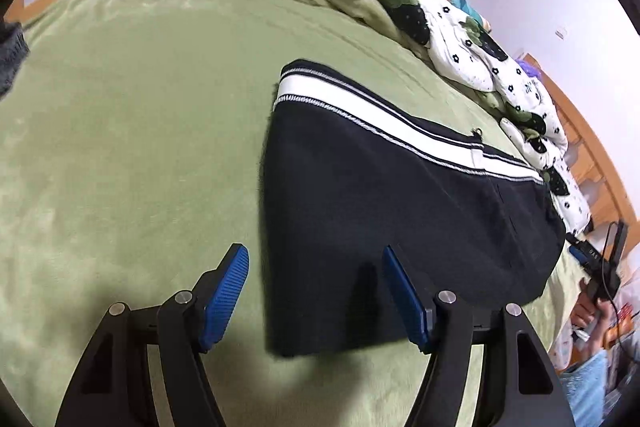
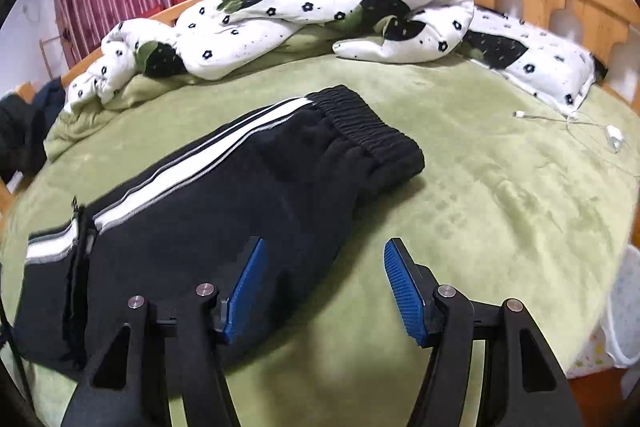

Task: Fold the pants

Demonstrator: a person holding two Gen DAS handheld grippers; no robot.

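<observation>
Two claws, left claw [image 1: 316, 291] and right claw [image 2: 324, 287], wide open, empty, above folded pants [image 2: 224, 195] on bed [image 2: 500, 195]. Step: mid-fold. Next: grip fabric edge ahead of each claw.

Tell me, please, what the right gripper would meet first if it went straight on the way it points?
Probably the green blanket: the open right gripper points just past the near edge of the black pants, though depth is unclear.
</observation>
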